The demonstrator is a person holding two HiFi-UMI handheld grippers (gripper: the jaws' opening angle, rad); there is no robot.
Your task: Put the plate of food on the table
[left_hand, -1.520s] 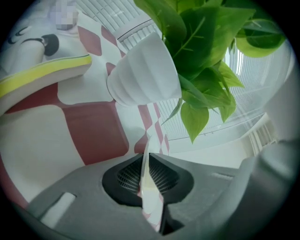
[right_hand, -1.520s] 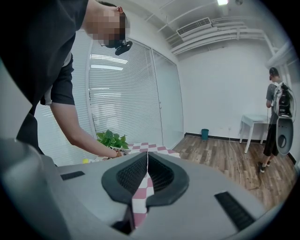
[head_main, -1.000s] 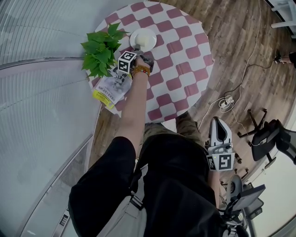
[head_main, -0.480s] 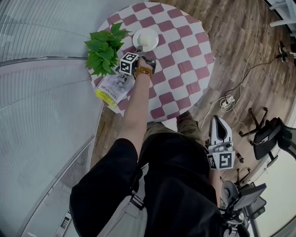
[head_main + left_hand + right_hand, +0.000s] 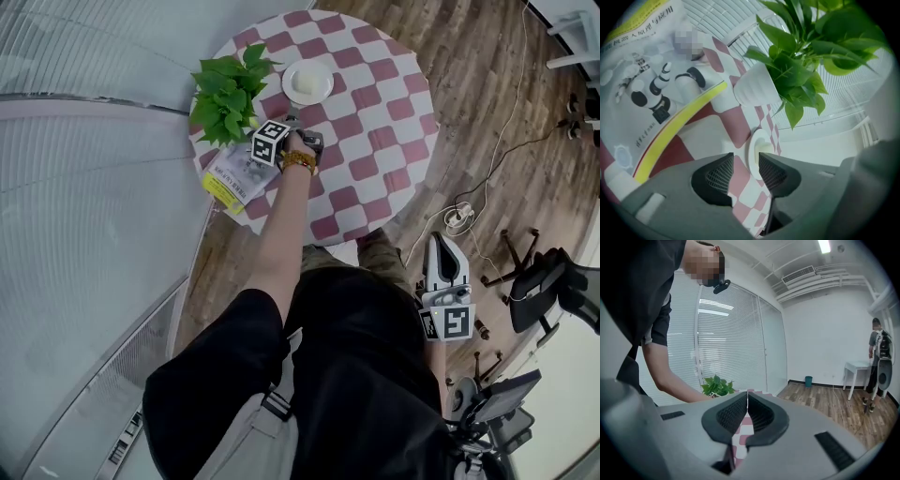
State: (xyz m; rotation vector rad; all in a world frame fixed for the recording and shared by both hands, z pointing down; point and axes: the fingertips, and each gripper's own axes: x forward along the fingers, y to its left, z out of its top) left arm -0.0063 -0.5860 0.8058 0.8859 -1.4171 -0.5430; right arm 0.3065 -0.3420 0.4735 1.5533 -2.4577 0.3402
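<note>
left hand-held gripper point(image 5: 746, 161): jaws just opened wide, nothing between them | plate of food point(image 5: 307, 82): on checkered surface point(image 5: 380, 131), just ahead of those jaws, beside potted plant point(image 5: 228, 94) | right hand-held gripper point(image 5: 747, 401): jaws together, empty

Left gripper point(image 5: 746, 161): jaws just opened, nothing between them. Dead ahead, just beyond the tips: plate point(image 5: 758, 147). Ahead and to the left: potted plant point(image 5: 228, 94), leaves overhanging, barring passage. Left and lower: magazine point(image 5: 234, 178), lying flat. To the right of tool: bare checked table point(image 5: 375, 122), free for passage. Above the plate: open air.
</note>
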